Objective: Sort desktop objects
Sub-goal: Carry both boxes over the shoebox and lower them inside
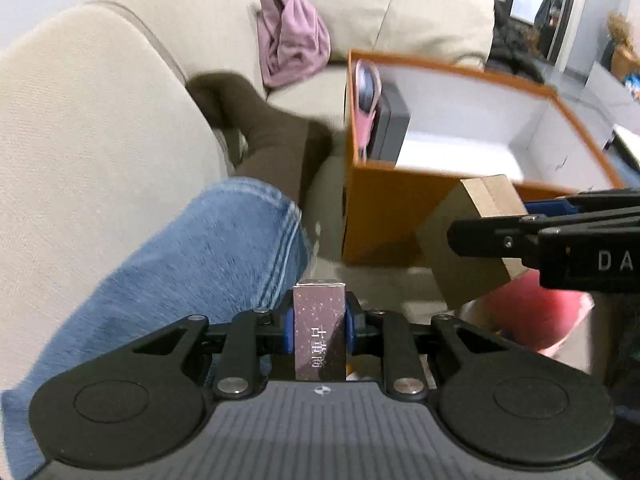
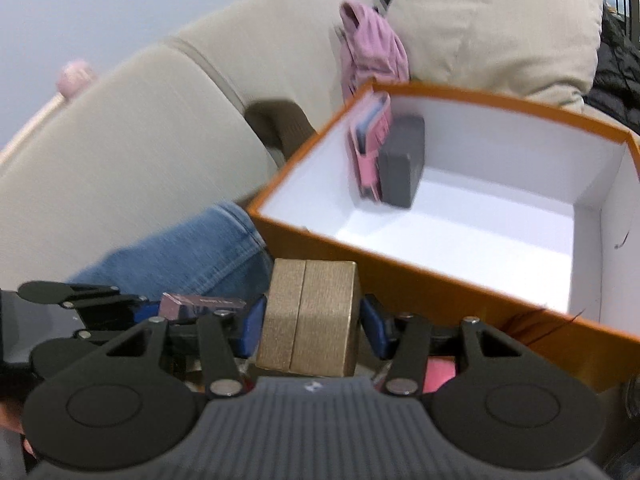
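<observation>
My left gripper is shut on a small purple box with white characters on it. It also shows in the right wrist view, at the lower left. My right gripper is shut on a gold-brown box, just in front of the near wall of the orange storage box. In the left wrist view the gold-brown box hangs at the orange box's front right corner. Inside the orange box, a pink case and a dark grey box lean against its left wall.
A beige sofa lies behind and to the left, with a pink cloth on it. A person's jeans leg and brown sock lie left of the orange box. A pink object sits below the right gripper.
</observation>
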`<control>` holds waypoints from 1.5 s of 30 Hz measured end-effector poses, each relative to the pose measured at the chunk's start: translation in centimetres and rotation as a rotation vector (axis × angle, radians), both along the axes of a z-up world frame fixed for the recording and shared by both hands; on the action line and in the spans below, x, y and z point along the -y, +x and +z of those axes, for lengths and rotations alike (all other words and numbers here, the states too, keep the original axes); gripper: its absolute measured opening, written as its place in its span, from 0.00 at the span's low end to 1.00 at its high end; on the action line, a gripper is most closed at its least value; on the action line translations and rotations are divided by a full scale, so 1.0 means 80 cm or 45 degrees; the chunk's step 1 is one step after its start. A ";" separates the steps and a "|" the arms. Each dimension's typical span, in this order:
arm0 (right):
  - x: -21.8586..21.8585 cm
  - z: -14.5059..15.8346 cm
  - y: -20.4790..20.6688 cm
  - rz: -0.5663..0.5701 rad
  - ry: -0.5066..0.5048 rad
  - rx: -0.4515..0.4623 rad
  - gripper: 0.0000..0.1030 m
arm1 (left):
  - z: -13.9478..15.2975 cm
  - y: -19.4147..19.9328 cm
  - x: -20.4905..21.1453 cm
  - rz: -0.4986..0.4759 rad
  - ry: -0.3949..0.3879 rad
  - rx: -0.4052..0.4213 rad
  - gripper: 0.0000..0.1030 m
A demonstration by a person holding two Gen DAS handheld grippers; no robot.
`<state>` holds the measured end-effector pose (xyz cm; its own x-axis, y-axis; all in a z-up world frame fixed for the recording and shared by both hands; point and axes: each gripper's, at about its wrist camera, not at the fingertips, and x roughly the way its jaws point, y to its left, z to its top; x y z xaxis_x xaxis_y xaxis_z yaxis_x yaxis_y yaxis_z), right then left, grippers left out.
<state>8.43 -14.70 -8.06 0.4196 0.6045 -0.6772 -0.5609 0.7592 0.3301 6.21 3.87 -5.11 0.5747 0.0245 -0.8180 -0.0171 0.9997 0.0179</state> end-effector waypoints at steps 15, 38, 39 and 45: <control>0.043 0.090 0.057 -0.059 0.157 0.162 0.51 | 0.127 0.047 0.010 -0.172 -0.139 0.207 0.25; 0.076 -0.023 0.222 -0.325 -0.032 -0.167 0.51 | -0.005 0.282 0.094 -0.294 -0.151 -0.150 0.25; 0.075 -0.027 0.226 -0.321 -0.039 -0.181 0.51 | -0.009 0.289 0.096 -0.298 -0.138 -0.164 0.25; 0.052 -0.041 0.239 -0.274 -0.085 -0.214 0.51 | -0.030 0.318 0.105 -0.298 -0.046 -0.213 0.25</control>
<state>27.52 -18.85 -11.32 0.4121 0.4649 -0.7836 -0.3259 0.8783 0.3497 31.68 -4.53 -7.48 0.4185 -0.1239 -0.8997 0.2145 0.9761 -0.0347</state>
